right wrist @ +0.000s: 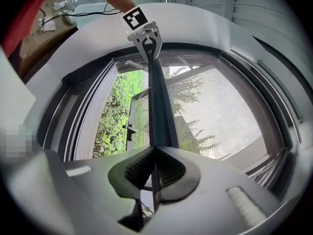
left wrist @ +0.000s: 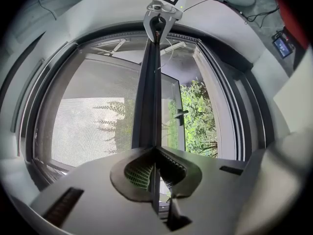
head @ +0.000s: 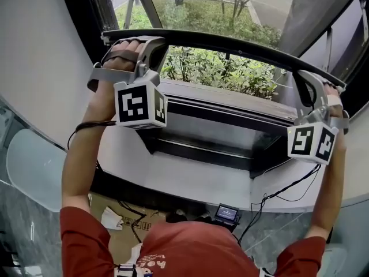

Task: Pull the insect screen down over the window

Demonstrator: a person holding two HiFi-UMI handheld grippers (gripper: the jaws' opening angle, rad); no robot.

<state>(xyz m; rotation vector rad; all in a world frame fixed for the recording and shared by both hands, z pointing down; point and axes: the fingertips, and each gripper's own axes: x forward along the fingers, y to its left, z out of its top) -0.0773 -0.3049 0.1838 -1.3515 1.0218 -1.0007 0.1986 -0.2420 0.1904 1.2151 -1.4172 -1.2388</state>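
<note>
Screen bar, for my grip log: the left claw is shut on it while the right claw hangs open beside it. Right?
No: the right claw is shut on the screen bar too, as the right gripper view shows. The left claw is shut on it, as you said.

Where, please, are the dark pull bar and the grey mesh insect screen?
dark pull bar (head: pixel 230 44), head view, middle of its span.
grey mesh insect screen (left wrist: pixel 93 126), left gripper view, bare mesh.
</note>
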